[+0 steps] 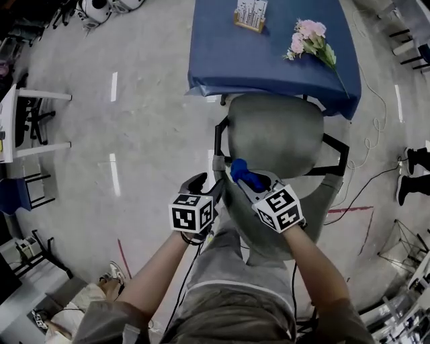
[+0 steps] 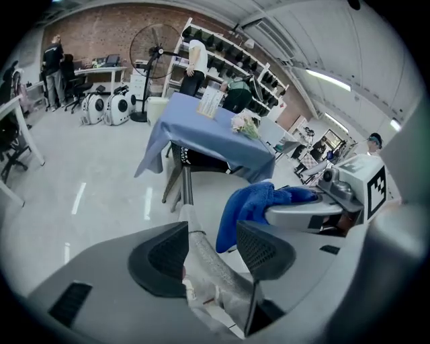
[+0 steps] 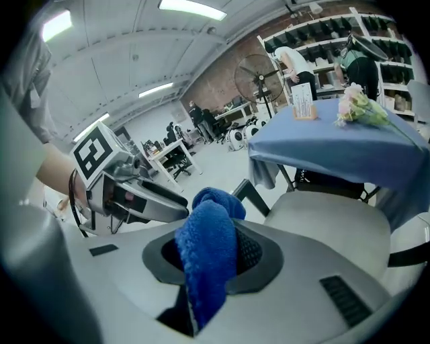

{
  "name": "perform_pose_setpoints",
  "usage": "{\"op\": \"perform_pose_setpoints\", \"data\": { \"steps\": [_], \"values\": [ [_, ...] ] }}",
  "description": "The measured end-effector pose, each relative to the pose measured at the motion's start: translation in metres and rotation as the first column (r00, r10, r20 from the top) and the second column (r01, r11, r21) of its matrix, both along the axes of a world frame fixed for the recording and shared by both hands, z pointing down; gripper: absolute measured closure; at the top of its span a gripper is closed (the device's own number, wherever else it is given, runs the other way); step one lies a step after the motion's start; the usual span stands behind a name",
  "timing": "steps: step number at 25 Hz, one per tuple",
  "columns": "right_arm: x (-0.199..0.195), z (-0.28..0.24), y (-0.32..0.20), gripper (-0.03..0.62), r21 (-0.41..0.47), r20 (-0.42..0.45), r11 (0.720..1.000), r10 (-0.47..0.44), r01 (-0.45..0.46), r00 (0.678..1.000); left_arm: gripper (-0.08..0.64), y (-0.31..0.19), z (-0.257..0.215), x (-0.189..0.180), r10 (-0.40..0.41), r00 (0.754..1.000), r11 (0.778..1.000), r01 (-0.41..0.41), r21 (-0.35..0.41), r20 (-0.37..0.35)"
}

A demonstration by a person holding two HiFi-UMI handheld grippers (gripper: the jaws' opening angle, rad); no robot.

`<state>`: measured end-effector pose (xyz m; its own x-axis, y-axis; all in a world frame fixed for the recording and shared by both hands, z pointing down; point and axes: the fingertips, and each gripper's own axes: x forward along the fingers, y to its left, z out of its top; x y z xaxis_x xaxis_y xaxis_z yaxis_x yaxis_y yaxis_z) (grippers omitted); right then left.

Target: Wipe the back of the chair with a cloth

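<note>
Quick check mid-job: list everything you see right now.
chair: one, grey, centre, by the table
cloth: one, blue, at the chair's back top
table: one, blue cover, beyond the chair
flowers: one bunch, pink, on table
card stand: one, tan base, table's far edge
fan: one, black, far background
left hand-held gripper: grey, closed on chair's back edge
right hand-held gripper: grey, shut on cloth

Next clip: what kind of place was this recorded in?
Probably an open workshop or lab hall: a red brick back wall, tall white shelving filled with dark bins, a large pedestal fan, and office desks.
</note>
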<state>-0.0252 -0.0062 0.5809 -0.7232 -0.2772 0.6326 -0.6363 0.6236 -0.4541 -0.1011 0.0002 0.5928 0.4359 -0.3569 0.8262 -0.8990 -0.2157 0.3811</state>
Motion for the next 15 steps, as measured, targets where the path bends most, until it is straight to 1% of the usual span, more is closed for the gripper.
{"op": "perform_pose_setpoints", "data": {
  "steps": [3, 6, 10, 13, 15],
  "values": [
    [-0.005, 0.025, 0.003, 0.486, -0.027, -0.005, 0.999, -0.047, 0.047, 0.999, 0.324, 0.003, 0.019, 0.004, 0.003, 1.000, 1.000, -0.002, -0.029, 0.020],
    [-0.010, 0.046, 0.004, 0.486, -0.052, -0.007, 0.995, -0.088, 0.088, 0.996, 0.324, 0.005, 0.036, 0.003, -0.012, 0.999, 0.998, 0.014, -0.058, 0.037],
    [-0.020, 0.072, 0.008, 0.485, -0.089, -0.011, 0.986, -0.140, 0.139, 0.990, 0.324, 0.013, 0.058, 0.002, -0.016, 0.999, 0.995, 0.021, -0.103, 0.047],
    [-0.026, 0.093, 0.014, 0.485, -0.127, -0.023, 0.977, -0.177, 0.173, 0.984, 0.327, 0.017, 0.067, 0.003, -0.045, 0.999, 0.991, 0.047, -0.124, 0.020],
    [-0.025, 0.109, 0.019, 0.485, -0.160, -0.030, 0.971, -0.187, 0.180, 0.982, 0.340, 0.016, 0.070, 0.005, -0.061, 0.998, 0.991, 0.060, -0.123, -0.006]
  ]
}}
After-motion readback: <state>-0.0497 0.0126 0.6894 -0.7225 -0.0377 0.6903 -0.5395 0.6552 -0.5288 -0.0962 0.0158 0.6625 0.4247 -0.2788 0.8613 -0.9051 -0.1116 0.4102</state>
